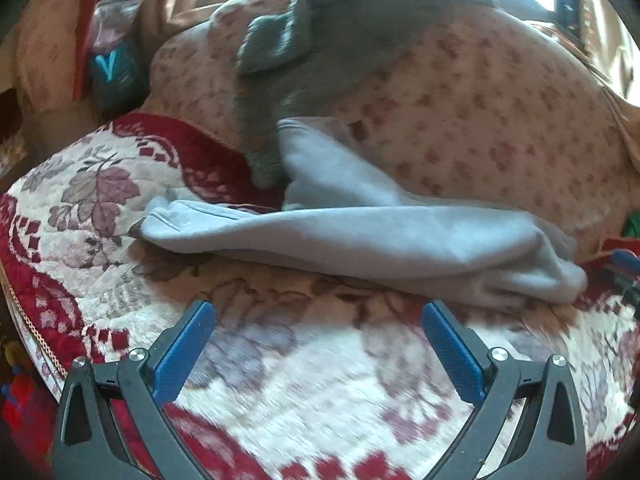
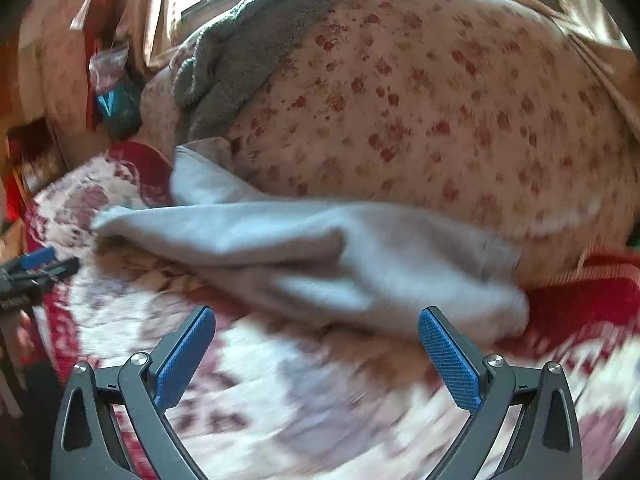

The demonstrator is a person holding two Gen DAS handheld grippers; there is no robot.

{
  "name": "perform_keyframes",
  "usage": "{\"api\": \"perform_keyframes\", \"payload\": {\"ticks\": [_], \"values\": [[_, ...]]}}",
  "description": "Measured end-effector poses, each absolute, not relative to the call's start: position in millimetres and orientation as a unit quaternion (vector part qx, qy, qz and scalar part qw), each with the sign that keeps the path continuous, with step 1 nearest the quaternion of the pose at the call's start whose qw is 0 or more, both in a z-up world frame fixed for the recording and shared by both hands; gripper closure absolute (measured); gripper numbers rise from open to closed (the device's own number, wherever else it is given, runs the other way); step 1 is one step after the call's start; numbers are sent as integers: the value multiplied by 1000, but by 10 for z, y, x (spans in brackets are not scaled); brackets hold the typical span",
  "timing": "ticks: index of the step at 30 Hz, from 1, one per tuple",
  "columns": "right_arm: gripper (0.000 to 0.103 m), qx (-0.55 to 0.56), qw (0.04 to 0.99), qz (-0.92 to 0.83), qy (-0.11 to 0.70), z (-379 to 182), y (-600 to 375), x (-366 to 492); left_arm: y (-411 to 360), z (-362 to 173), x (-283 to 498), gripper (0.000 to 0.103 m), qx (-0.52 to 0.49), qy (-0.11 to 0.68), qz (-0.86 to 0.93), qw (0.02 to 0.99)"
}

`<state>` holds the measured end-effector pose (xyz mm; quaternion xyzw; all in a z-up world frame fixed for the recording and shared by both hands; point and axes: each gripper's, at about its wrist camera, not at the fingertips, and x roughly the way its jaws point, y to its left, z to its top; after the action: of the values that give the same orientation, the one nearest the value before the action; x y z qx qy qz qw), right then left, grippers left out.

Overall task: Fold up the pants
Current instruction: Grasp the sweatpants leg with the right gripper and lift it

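Light grey pants (image 1: 360,240) lie bunched on a red and white floral blanket (image 1: 280,392), one leg stretched left, the other running up against a floral duvet. My left gripper (image 1: 318,316) is open and empty, a little short of the pants. In the right wrist view the pants (image 2: 320,256) lie just ahead of my right gripper (image 2: 314,320), which is open and empty, its right fingertip (image 2: 432,320) close to the cloth edge. The left gripper (image 2: 32,270) shows at the left edge of that view.
A big floral duvet (image 1: 480,120) is piled behind the pants, with a dark grey fleece throw (image 1: 320,40) draped over it. A teal packet (image 1: 114,72) and a red bag sit at the back left. The blanket's edge (image 1: 28,320) drops off at the left.
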<state>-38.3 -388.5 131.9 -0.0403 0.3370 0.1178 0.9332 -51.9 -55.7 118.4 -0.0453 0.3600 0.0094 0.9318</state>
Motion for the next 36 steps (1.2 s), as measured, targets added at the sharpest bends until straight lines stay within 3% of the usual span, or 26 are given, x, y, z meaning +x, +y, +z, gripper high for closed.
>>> {"api": "perform_keyframes", "payload": {"ticks": [10,22,24,26,27,29,32,33,35,36], "values": [[1,-193,898,164,359,1170,-4113,865,-133,917,160,0,-97,388,23,916],[6,-244,819,291,430,747,-4039,1550,-19,635,674,0,-185,409,-8,894],[14,-240,804,309,447,670,-3988,1623,-33,610,734,0,-186,410,-6,893],[35,-252,790,308,466,571,-3923,1692,-43,591,791,0,-186,408,-6,894],[41,-255,783,310,476,511,-3887,1711,-45,581,813,0,-186,407,-7,894],[68,-266,779,307,478,471,-3838,1688,-34,550,865,0,-190,407,-8,893],[85,-280,785,294,467,474,-3817,1526,7,489,931,1,-213,409,-20,887],[88,-285,787,291,463,484,-3818,1458,16,471,941,4,-218,408,-26,886],[92,-292,795,284,450,539,-3817,1309,6,454,944,33,-217,415,-34,883],[92,-286,801,280,446,601,-3829,1200,2,451,928,38,-216,420,-38,881]]}}
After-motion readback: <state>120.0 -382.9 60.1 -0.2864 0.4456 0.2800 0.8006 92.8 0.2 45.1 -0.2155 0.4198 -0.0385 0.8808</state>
